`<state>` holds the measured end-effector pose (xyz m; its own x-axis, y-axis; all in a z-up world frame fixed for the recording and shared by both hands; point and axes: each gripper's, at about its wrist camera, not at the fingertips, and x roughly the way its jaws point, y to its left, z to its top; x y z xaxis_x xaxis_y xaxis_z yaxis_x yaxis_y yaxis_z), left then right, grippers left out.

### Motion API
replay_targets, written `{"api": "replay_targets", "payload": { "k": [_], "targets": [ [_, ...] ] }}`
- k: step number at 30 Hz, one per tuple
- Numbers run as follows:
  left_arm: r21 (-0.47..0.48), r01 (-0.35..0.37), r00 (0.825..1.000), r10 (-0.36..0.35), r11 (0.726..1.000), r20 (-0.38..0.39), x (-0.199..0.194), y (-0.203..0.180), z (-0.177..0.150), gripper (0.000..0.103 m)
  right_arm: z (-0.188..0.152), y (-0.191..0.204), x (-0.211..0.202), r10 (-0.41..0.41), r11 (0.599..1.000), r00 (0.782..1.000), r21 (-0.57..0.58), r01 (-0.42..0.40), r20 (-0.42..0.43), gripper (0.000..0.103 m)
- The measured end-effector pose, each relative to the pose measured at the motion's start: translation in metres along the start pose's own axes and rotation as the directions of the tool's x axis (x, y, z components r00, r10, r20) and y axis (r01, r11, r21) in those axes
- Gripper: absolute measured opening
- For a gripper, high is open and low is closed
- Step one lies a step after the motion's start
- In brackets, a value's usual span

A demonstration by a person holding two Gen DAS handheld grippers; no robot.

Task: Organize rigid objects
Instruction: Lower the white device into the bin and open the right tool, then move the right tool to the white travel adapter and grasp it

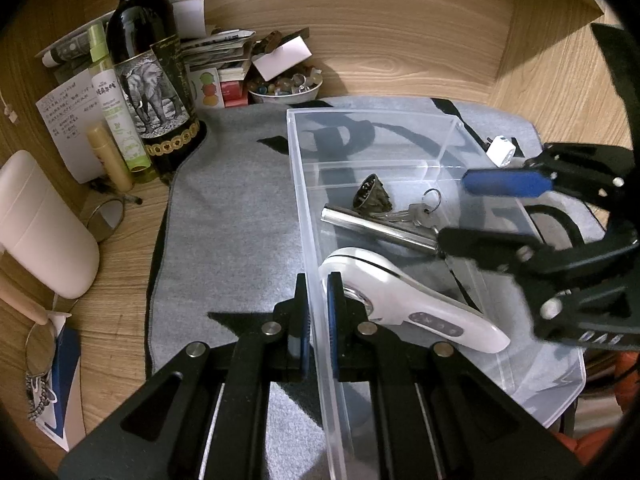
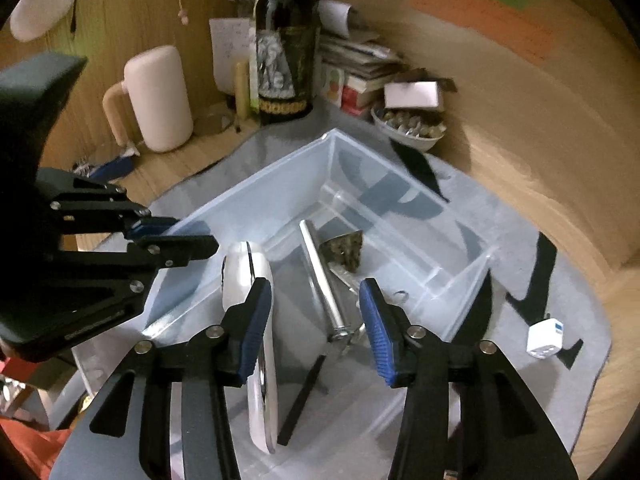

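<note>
- Left gripper (image 1: 318,300): jaws narrow, clamped on the thin near wall of the clear plastic bin (image 1: 308,216), one ribbed blue pad each side.
- Right gripper (image 2: 316,320): jaws wide, holding nothing, above the bin interior.
- In the bin: glossy white handheld device (image 1: 404,300), smooth metal tube (image 1: 380,228), keys on a ring (image 1: 420,210), dark crinkled cone (image 1: 372,194).
- White cube charger (image 2: 545,338) lies outside on the grey felt mat (image 1: 232,220).
- Wood-grain table (image 1: 120,264); dark glass bottle (image 1: 148,80) at the back.

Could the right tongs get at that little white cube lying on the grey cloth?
Probably yes. The right tongs are open above the clear bin, and the white cube lies outside it on the grey cloth, with nothing covering it.
</note>
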<state>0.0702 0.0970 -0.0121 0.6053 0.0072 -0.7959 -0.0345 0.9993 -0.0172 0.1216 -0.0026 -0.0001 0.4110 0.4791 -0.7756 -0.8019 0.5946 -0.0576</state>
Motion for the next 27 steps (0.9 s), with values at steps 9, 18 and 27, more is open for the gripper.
{"api": "replay_targets", "payload": {
  "k": [9,18,27],
  "targets": [
    [-0.002,0.0,1.0,0.0,1.0,-0.003,0.001,0.001,-0.001,0.007,-0.002,-0.029,-0.033,-0.074,0.996,0.993,0.062,0.068,0.091,0.059],
    [-0.002,0.002,1.0,-0.002,1.0,-0.003,0.001,0.002,-0.001,0.007,-0.013,-0.089,-0.06,-0.218,0.962,0.965,0.197,0.187,0.146,0.071],
    [-0.003,0.002,1.0,-0.002,1.0,-0.004,0.001,0.002,-0.001,0.007,-0.03,-0.158,-0.054,-0.307,0.894,0.948,0.368,0.256,0.085,0.071]
  ]
}}
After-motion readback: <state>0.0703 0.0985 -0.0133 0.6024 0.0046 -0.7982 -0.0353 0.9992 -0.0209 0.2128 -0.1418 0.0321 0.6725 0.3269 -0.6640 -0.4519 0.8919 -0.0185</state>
